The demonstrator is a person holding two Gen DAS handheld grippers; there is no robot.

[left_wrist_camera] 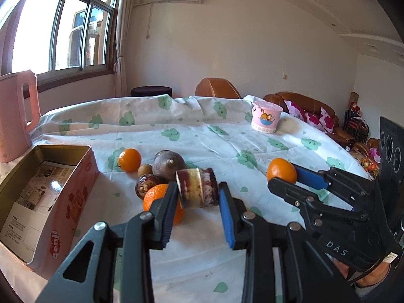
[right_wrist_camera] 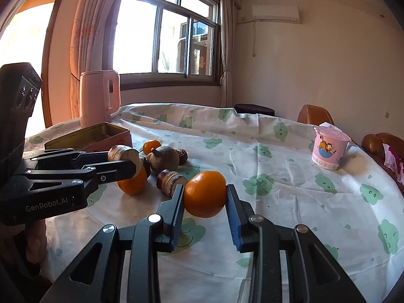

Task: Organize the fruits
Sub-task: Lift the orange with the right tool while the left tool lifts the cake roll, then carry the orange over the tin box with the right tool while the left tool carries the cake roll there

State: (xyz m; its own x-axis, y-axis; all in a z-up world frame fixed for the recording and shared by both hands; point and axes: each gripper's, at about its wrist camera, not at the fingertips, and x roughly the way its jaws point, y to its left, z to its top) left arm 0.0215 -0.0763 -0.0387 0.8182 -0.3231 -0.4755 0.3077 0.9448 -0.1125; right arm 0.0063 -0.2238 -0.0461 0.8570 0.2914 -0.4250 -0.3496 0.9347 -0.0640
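**Both grippers closed on fruit above the clothed table**

Hidden or unclear: your hands are mostly cut off at the frame edges, and part of one hand [right_wrist_camera: 35,242] shows under the left tool in the right wrist view. In the left wrist view the mandarin [left_wrist_camera: 154,197] beneath your left gripper is half covered by the near finger. The small brown round fruit [left_wrist_camera: 144,170] and the dark wrinkled one [left_wrist_camera: 146,186] in the pile are hard to identify. The tin's [left_wrist_camera: 73,197] floor is covered by printed paper, and glare blurs its text.

Left gripper [left_wrist_camera: 198,189]: your jaws are nearly closed on a short cane segment [left_wrist_camera: 197,188], dark purple skin with a pale cut face, lifted clear of the tablecloth [left_wrist_camera: 252,141]. It hangs over the fruit pile near the left edge of the table, just right of the open tin.

Right gripper [right_wrist_camera: 204,194]: your blue pads press both sides of a bright orange [right_wrist_camera: 205,194], smooth and glossy, held just above the cloth toward the middle of the table.

On the cloth: a second cane segment [right_wrist_camera: 171,181] lies just left of the held orange; a large purple-brown round fruit [left_wrist_camera: 168,162] and another orange [left_wrist_camera: 129,159] sit behind the pile. A pink kettle [left_wrist_camera: 17,116] stands at the far left edge, and a cartoon cup [left_wrist_camera: 266,117] stands near the far right edge.
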